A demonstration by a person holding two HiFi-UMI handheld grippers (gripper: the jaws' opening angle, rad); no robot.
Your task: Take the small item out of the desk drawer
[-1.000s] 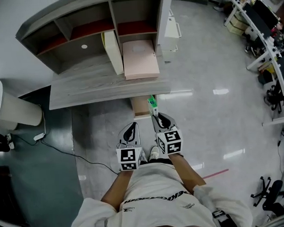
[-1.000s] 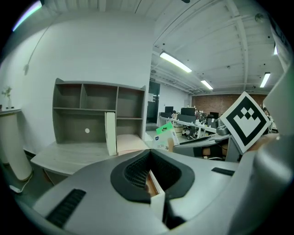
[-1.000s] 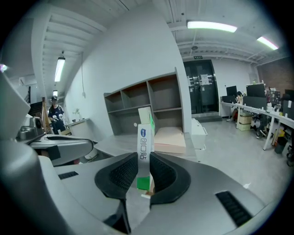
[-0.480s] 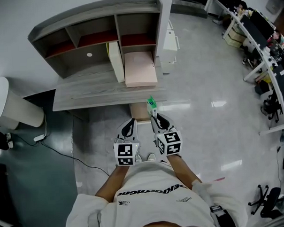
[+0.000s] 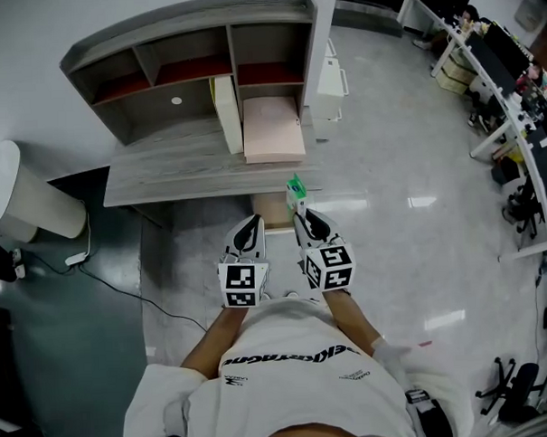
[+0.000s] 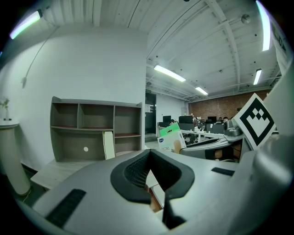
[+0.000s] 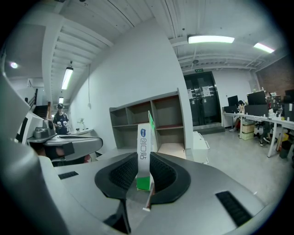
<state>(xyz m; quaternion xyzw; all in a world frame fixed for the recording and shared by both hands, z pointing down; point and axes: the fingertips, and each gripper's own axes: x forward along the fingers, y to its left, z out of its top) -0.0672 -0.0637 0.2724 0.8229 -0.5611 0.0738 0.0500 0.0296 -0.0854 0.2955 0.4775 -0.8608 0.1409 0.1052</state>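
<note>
From above, a person stands at the table (image 5: pixel 163 177), whose drawer (image 5: pixel 271 207) is open just beyond both grippers. The right gripper (image 5: pixel 300 214) pinches a small green-and-white box (image 5: pixel 296 189) (upright, held up out of the drawer). The left gripper (image 5: pixel 252 221) hangs alongside it. In the left gripper view its fingers (image 6: pixel 138 170) meet at the tips with nothing between them. In the right gripper view the fingers (image 7: pixel 117 176) clamp the box's lower end.

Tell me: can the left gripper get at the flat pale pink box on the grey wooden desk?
Probably yes. The left gripper is empty, jaws together, and nothing stands between it and the pale pink box; the grey desk has a bare front edge.
</note>
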